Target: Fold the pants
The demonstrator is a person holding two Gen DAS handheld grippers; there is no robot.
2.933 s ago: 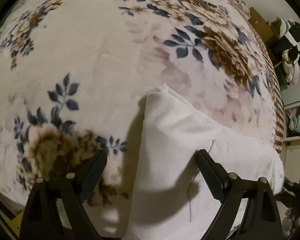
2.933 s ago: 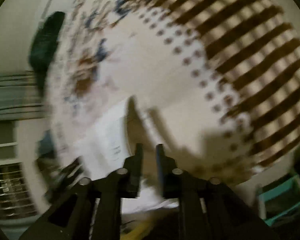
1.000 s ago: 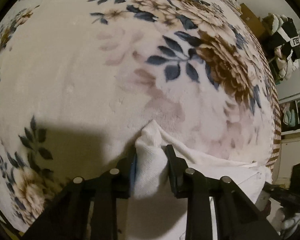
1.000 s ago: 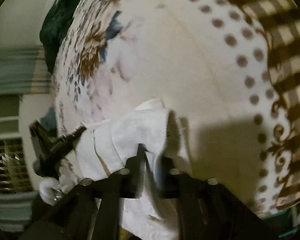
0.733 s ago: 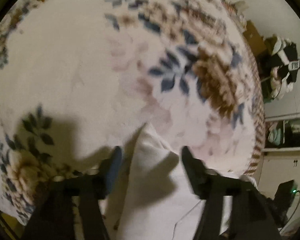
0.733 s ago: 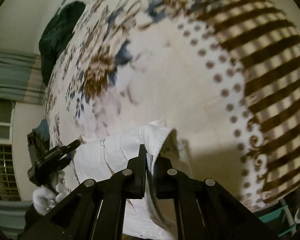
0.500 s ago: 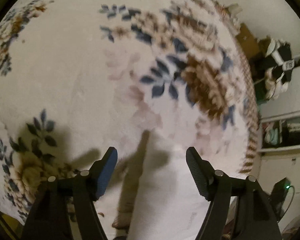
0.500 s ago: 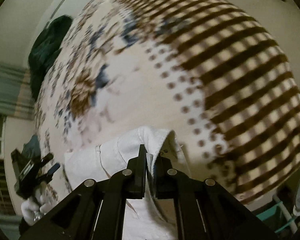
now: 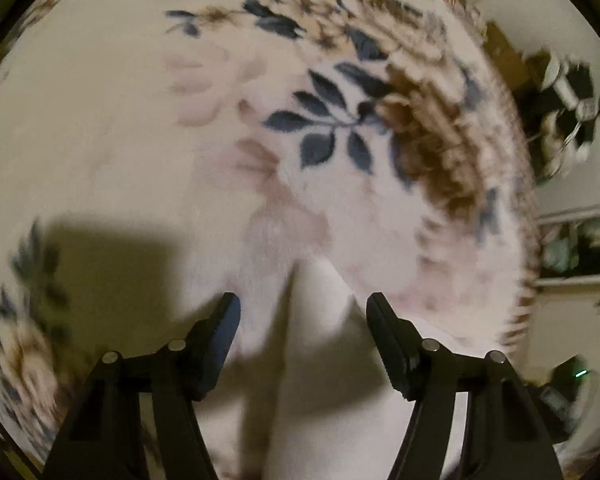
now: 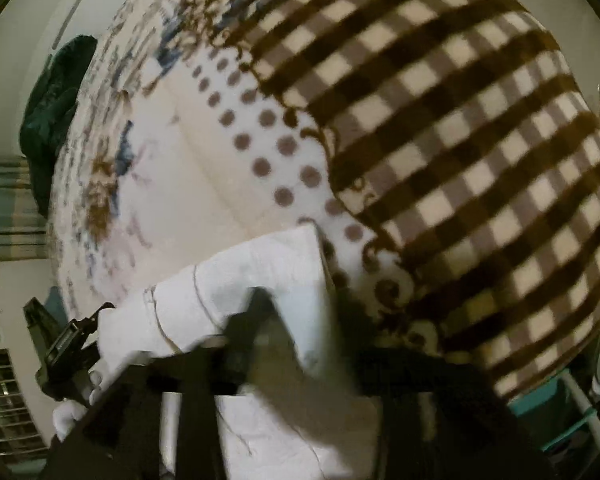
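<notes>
The white pants (image 9: pixel 320 360) lie folded on the floral blanket (image 9: pixel 140 120). In the left wrist view a folded corner of them points up between the fingers. My left gripper (image 9: pixel 303 316) is open and holds nothing. In the right wrist view the pants (image 10: pixel 268 276) lie flat with a squared corner near the dotted band of the blanket (image 10: pixel 260 140). My right gripper (image 10: pixel 300 312) is blurred; its fingers stand apart over the cloth and it looks open. The left gripper (image 10: pixel 70 344) shows at the lower left, at the far end of the pants.
The blanket's brown checked border (image 10: pixel 440 140) fills the right of the right wrist view. A dark green garment (image 10: pixel 56 112) lies at the far edge. Clothes (image 9: pixel 560 112) and shelves (image 9: pixel 572 252) stand beyond the bed's right side. A teal stool (image 10: pixel 568 404) stands below.
My left gripper opened and let go of the pants corner, which now lies flat. My right gripper, shut on the pants edge until half a second ago, has opened and released it.
</notes>
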